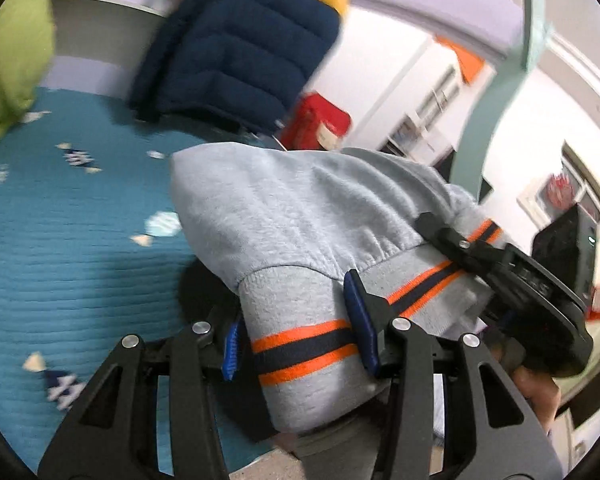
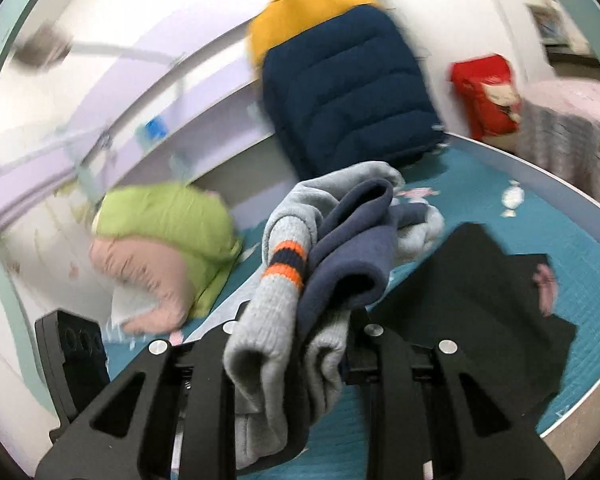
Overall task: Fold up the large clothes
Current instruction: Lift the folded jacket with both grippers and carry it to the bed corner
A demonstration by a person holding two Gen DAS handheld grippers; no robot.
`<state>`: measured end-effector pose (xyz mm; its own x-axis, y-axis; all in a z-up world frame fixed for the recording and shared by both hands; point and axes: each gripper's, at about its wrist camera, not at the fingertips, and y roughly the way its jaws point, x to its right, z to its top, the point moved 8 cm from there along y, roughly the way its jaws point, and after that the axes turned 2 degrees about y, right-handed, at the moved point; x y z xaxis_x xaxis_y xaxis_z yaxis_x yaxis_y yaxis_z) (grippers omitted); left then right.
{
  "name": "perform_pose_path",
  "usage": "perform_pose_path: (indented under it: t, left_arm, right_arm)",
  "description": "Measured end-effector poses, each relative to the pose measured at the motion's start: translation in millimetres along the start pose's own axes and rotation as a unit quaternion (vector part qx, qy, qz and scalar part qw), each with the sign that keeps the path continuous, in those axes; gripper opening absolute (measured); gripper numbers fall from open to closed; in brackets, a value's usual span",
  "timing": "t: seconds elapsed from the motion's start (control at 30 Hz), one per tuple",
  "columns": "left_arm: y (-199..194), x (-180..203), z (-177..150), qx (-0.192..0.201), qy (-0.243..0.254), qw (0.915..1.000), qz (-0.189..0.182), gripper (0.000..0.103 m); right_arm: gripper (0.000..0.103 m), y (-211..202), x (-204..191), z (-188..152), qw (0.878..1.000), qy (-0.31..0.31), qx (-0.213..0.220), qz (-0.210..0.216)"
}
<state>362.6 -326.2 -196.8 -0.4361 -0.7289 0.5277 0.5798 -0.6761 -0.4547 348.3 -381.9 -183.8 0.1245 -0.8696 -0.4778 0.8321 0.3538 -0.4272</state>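
A grey sweatshirt (image 1: 300, 208) with an orange and navy striped ribbed band hangs lifted above the bed. My left gripper (image 1: 296, 332) is shut on the ribbed band, its blue pads pressing from both sides. To the right in the left wrist view, my right gripper (image 1: 456, 248) clamps the same band further along. In the right wrist view the right gripper (image 2: 300, 320) is shut on bunched grey ribbing (image 2: 276, 320) and navy lining, which hide its fingertips. Both views are blurred.
The bed has a teal patterned cover (image 1: 80, 240). A navy and yellow puffer jacket (image 2: 348, 92) stands at the back. A green and pink folded garment (image 2: 160, 240) lies at the left and a black garment (image 2: 480, 300) at the right. A red box (image 2: 488, 96) sits beyond the bed.
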Motion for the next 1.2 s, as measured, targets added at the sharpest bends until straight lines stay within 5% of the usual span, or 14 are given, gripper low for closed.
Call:
perform_pose_path:
  t: [0.17, 0.23, 0.3, 0.53, 0.8, 0.87, 0.97, 1.2]
  left_arm:
    - [106.8, 13.2, -84.9, -0.173, 0.0, 0.9849, 0.005, 0.046]
    - [119.0, 15.4, -100.3, -0.179, 0.015, 0.9838, -0.009, 0.058]
    - [123.8, 19.5, -103.1, -0.18, 0.019, 0.9833, -0.021, 0.061]
    - [142.0, 28.5, -90.5, -0.172, 0.035, 0.9843, -0.02, 0.065]
    - [127.9, 20.3, -105.5, -0.185, 0.046, 0.981, -0.034, 0.069]
    - [124.4, 19.0, -108.0, -0.183, 0.043, 0.9815, -0.038, 0.071]
    - [110.3, 7.0, -101.8, -0.164, 0.001, 0.9849, -0.056, 0.08]
    - [67.6, -20.8, -88.4, -0.137, 0.011, 0.99, -0.03, 0.09]
  right_arm:
    - [0.022, 17.6, 149.7, -41.5, 0.99, 0.096, -0.051, -0.091]
    - [0.022, 24.0, 202.4, -67.3, 0.98, 0.159, -0.062, -0.108]
    - [0.022, 19.1, 228.7, -78.5, 0.974, 0.208, -0.04, -0.085]
    - [0.022, 3.3, 226.6, -59.7, 0.982, 0.168, -0.007, -0.084]
    - [0.023, -10.6, 243.9, -83.9, 0.963, 0.258, 0.03, -0.068]
    - [0.03, -9.4, 249.5, -90.0, 0.957, 0.283, 0.028, -0.06]
    - [0.051, -3.0, 257.2, -91.9, 0.947, 0.309, 0.014, -0.088]
    - [0.06, -22.2, 236.7, -79.9, 0.951, 0.241, 0.013, -0.192]
